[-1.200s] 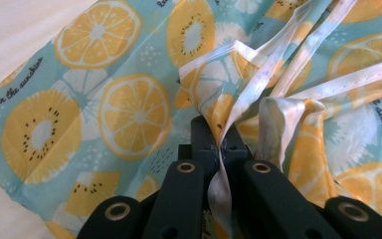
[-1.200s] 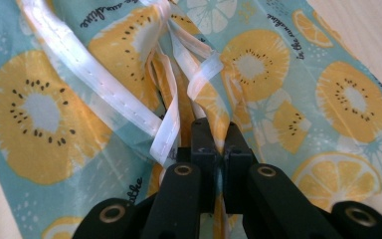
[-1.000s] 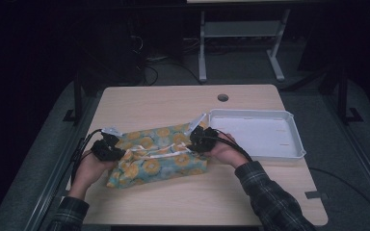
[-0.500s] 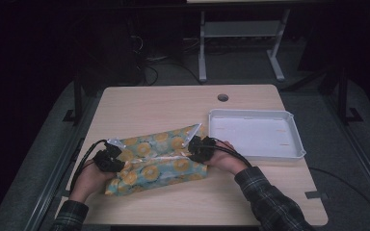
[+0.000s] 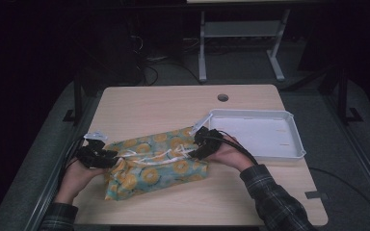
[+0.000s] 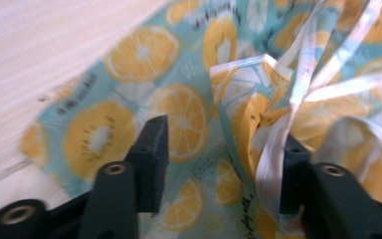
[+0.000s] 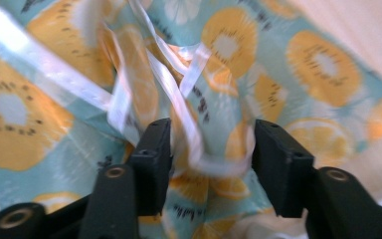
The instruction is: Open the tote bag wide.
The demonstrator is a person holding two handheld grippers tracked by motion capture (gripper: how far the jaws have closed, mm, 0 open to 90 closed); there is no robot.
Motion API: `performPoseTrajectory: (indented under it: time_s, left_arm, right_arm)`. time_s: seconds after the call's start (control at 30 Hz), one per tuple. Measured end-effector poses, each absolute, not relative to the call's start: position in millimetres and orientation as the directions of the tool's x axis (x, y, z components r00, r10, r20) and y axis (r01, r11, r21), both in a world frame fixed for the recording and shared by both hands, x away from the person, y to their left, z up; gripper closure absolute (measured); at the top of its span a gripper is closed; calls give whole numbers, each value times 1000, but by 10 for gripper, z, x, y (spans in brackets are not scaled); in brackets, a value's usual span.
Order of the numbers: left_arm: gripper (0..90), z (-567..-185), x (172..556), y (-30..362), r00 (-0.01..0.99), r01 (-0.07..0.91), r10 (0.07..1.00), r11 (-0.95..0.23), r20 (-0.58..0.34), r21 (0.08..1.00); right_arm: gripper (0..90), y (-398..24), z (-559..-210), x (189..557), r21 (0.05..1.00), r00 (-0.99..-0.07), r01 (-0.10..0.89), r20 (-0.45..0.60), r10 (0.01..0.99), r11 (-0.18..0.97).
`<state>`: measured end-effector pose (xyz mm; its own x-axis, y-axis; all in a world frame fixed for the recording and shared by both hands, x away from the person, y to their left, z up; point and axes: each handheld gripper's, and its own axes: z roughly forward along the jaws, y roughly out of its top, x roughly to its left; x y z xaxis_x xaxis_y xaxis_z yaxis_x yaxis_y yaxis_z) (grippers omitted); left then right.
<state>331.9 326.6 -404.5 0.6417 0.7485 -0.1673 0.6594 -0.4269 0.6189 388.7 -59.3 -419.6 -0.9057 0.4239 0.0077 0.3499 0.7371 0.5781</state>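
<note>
A teal cloth bag (image 5: pixel 154 166) printed with orange and kiwi slices lies across the front of the wooden table (image 5: pixel 164 108), with white ribbons (image 5: pixel 166 155) loose on top. My left gripper (image 5: pixel 107 158) is at its left end and my right gripper (image 5: pixel 198 144) at its right end. Both pairs of jaws have just been opening. In the left gripper view the left gripper (image 6: pixel 223 134) stands apart over the cloth (image 6: pixel 94 134), a ribbon (image 6: pixel 298 89) draped against one jaw. The right gripper (image 7: pixel 210 127) straddles a fold of cloth (image 7: pixel 323 74) and ribbon (image 7: pixel 174 84), and the pads do not press on it.
A white plastic tray (image 5: pixel 270 134) sits at the table's right side, just behind my right hand. A round cable hole (image 5: pixel 223 97) is near the far edge. The far half of the table is bare wood. Dark floor and a metal stand lie beyond.
Both grippers were shut on the ends of the bag and now stand open. The bag has settled onto the table. My left hand has drawn back a little to the left.
</note>
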Motion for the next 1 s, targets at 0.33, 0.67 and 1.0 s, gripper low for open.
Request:
performPoseTrajectory:
  time_s: [0.33,0.67,1.0]
  left_arm:
    - [357,-3834,3149,3473,638,636,749,-382,-178,671]
    - [328,-3935,2768,3515,642,635,753,-416,-144,651]
    - [297,-4081,2449,3538,648,629,755,-456,-99,630]
  right_arm:
    - [415,-766,-3924,3791,652,-905,326,7,425,685]
    - [469,-796,-3782,3722,708,-914,283,-6,406,647]
    - [505,-592,-3708,3836,732,-931,236,-20,365,640]
